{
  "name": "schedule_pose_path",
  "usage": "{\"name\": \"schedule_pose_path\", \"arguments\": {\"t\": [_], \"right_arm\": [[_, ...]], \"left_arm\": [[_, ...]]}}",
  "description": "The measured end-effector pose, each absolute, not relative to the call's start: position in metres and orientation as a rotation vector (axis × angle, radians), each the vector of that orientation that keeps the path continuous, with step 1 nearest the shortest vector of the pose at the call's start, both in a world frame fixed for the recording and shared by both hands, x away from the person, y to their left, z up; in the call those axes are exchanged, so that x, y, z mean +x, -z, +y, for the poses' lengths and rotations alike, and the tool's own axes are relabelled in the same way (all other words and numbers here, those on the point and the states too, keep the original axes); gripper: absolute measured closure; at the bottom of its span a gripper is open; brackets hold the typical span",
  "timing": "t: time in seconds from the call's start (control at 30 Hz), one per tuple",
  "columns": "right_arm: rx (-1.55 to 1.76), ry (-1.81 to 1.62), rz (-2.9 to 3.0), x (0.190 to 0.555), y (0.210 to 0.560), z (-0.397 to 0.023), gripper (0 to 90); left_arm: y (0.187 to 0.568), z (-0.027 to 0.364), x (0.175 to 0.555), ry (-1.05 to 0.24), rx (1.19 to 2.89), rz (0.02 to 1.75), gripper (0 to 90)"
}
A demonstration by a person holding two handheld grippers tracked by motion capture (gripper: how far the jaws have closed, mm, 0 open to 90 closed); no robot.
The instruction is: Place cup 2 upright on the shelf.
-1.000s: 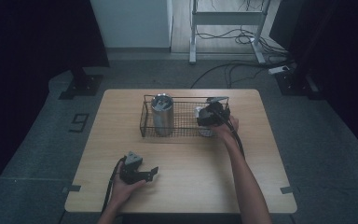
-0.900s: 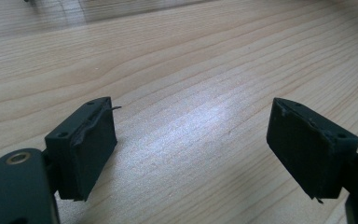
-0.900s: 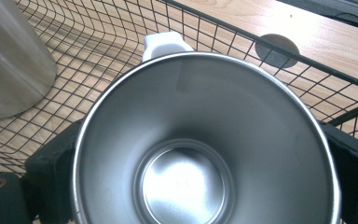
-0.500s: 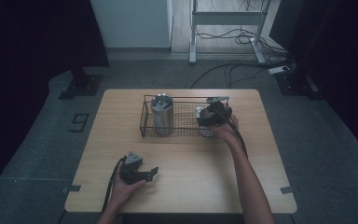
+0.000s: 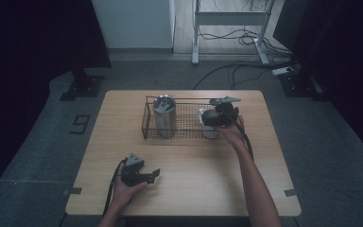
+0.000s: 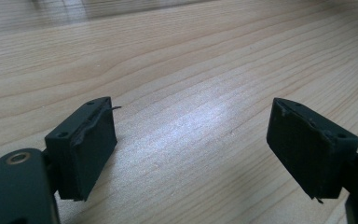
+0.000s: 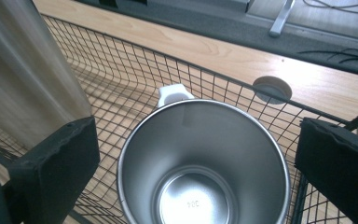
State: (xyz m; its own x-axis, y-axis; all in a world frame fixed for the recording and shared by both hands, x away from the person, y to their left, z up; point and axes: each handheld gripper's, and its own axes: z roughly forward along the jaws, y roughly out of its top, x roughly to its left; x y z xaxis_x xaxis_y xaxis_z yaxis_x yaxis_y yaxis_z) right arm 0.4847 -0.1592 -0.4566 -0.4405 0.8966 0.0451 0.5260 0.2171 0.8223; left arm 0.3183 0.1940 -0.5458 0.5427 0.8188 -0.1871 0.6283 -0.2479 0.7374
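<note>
shiny silver cup [image 7: 204, 163] with a white handle in a black wire-mesh basket [image 7: 121, 70]; pale wood-grain table [image 6: 177, 60].

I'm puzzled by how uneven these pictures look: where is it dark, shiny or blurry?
High view: dim, with the room's edges near black around the light wooden table. Left gripper view: a pale glare patch on the wood grain. Right gripper view: the tall steel tumbler is smeared out of focus, while the shiny steel cup is sharp.
</note>
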Motion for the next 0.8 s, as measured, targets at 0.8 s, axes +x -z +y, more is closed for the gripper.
{"name": "schedule_pose_path", "arguments": {"t": [0.8], "right_arm": [[1.251, -1.203, 2.013, 0.448, 0.445, -0.170, 6.0]], "left_arm": [[0.546, 0.192, 0.317, -0.313, 1.986, 1.166, 16.0]]}}
